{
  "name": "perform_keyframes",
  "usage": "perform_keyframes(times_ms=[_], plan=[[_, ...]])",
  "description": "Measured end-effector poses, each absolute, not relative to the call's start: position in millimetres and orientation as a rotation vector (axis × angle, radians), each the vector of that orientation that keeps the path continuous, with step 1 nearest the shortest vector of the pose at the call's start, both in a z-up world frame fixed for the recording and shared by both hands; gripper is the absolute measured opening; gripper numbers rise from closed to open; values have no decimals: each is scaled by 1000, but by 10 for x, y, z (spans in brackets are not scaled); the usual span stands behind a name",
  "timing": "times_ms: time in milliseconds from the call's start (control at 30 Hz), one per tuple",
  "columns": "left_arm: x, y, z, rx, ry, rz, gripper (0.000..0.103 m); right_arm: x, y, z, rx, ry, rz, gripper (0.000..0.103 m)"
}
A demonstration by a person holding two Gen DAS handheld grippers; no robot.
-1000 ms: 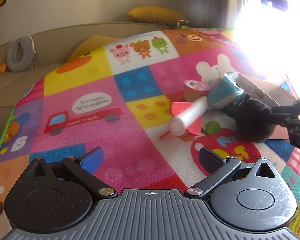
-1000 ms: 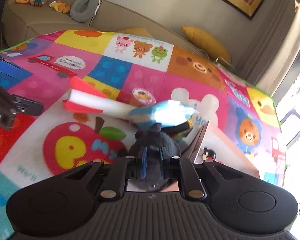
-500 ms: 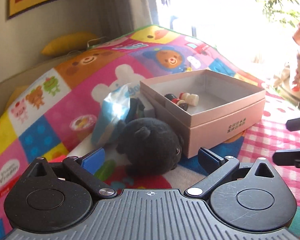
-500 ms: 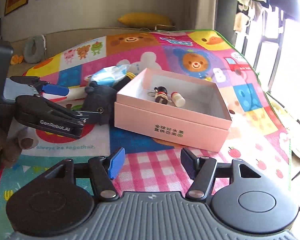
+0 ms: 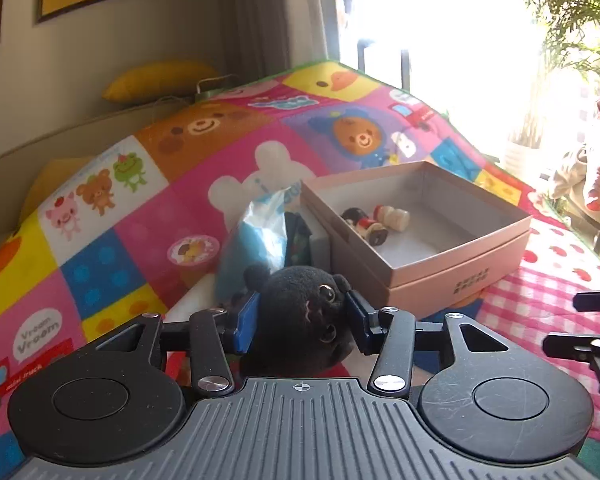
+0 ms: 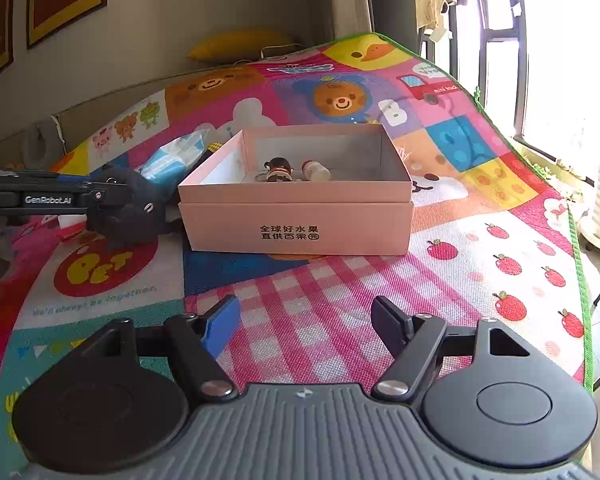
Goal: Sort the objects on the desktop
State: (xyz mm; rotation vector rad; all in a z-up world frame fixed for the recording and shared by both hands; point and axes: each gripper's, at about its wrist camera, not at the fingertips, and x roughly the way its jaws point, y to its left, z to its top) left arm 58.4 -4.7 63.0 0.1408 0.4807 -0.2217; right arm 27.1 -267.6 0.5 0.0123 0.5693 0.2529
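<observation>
The left gripper (image 5: 300, 322) has just been closing and is now clamped on the black plush toy (image 5: 300, 316), which is still sat on the play mat (image 5: 132, 216) just beside the pink box (image 5: 456, 268); the right gripper (image 6: 304, 320) has just been opening and is held apart with nothing in it, so the pick step looks basically done; next the plush probably gets lifted over the box wall and dropped in; counted: one plush, one box, two small figurines (image 5: 376, 222) inside, one blue packet (image 5: 260, 232) beside it.
</observation>
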Motion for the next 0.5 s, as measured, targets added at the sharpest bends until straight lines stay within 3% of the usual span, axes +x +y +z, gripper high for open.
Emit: perform_keyframes(times_ms=[67, 100, 133, 333, 400, 500], plan=[[385, -56, 739, 101, 470, -273, 47, 257, -2690, 20, 34, 567, 249, 74], [283, -57, 789, 70, 461, -303, 30, 242, -2697, 35, 42, 563, 248, 75], [199, -58, 823, 51, 456, -321, 25, 219, -2699, 52, 48, 557, 247, 76], [86, 175, 670, 15, 507, -186, 36, 59, -2605, 192, 57, 527, 308, 83], [68, 379, 607, -44, 537, -140, 48, -14, -2496, 234, 42, 516, 385, 91], [6, 648, 558, -92, 544, -59, 68, -64, -2233, 241, 16, 546, 528, 95]])
